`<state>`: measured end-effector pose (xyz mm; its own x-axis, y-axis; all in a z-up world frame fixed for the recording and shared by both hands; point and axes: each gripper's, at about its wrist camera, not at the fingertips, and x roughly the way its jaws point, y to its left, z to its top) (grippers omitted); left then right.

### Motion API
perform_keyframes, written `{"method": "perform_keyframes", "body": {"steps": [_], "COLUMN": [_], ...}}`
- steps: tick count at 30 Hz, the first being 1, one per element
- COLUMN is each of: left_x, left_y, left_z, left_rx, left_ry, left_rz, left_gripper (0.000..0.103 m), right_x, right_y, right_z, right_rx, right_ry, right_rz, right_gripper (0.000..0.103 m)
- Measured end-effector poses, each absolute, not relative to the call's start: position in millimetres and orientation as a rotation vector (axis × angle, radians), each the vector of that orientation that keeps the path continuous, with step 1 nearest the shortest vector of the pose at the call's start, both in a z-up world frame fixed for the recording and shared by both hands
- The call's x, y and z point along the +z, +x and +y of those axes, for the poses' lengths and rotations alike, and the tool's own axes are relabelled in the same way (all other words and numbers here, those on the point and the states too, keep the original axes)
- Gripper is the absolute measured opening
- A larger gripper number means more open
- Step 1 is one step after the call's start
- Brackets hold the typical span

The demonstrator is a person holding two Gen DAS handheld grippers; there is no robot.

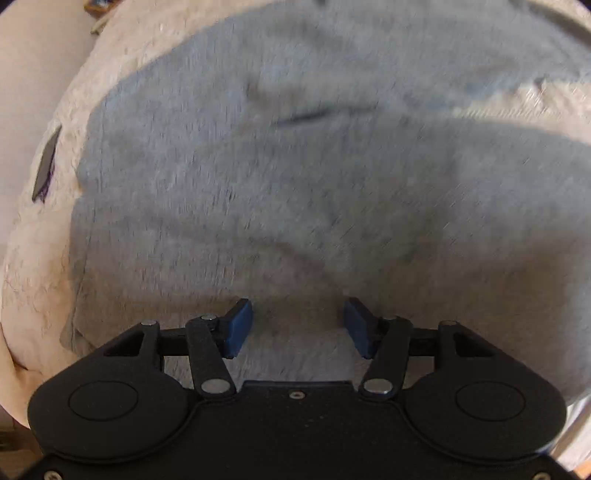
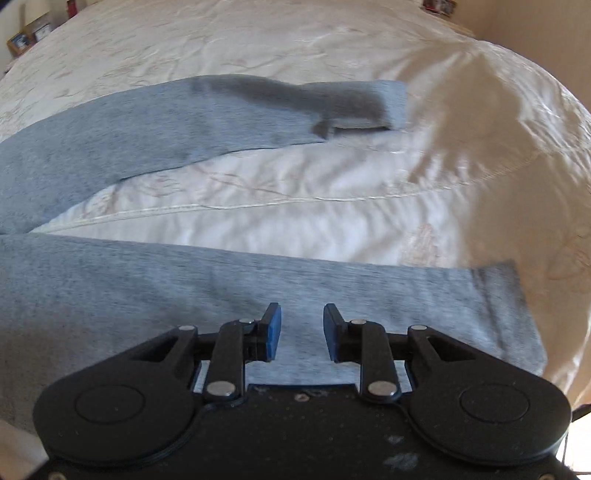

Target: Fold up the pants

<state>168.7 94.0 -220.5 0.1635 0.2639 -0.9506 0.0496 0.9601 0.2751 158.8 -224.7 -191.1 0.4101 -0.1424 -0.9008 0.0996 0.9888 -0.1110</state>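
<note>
Grey sweatpants (image 1: 280,192) lie spread flat on a cream bedspread (image 1: 40,266). In the left wrist view their upper, waist part fills the frame, blurred by motion. My left gripper (image 1: 298,325) is open and empty, just above the fabric near its front edge. In the right wrist view the two legs lie apart in a V: the far leg (image 2: 177,118) ends at a cuff at upper right, the near leg (image 2: 369,295) runs under my right gripper (image 2: 302,330), which is open and empty above it.
The bedspread (image 2: 295,206) shows between the legs and beyond them. A dark flat object (image 1: 46,166) lies at the bed's left edge. Picture frames (image 2: 22,38) stand on furniture at far left behind the bed. A wall (image 2: 546,33) rises at right.
</note>
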Motion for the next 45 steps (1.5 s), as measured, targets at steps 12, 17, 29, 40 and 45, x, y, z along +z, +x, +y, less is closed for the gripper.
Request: {"method": "perform_keyframes", "body": {"steps": [12, 17, 29, 40, 45], "left_x": [-209.3, -202.2, -134.4, -214.7, -217.1], "left_y": [181.6, 182.4, 295.3, 332.8, 334.8], "left_z": [141.8, 147.6, 42.5, -13.9, -17.2], "left_rx": [0.179, 0.099, 0.000, 0.075, 0.084], "left_ry": [0.274, 0.289, 0.175, 0.242, 0.282], "left_rz": [1.351, 1.366, 1.159, 1.324, 1.330], "left_gripper": [0.064, 0.056, 0.055, 0.056, 0.057], "right_x": [-222.5, -231.9, -160.5, -146.1, -179.7], "right_y": [198.5, 191.9, 249.4, 392.3, 450.0], "right_z": [-131.0, -190.2, -301.3, -382.0, -406.5], "right_rx": [-0.102, -0.379, -0.444, -0.328, -0.291], "right_ry": [-0.028, -0.054, 0.032, -0.047, -0.018], "right_rz": [1.235, 1.274, 1.049, 0.919, 1.001], "right_gripper": [0.026, 0.026, 0.027, 0.030, 0.032]}}
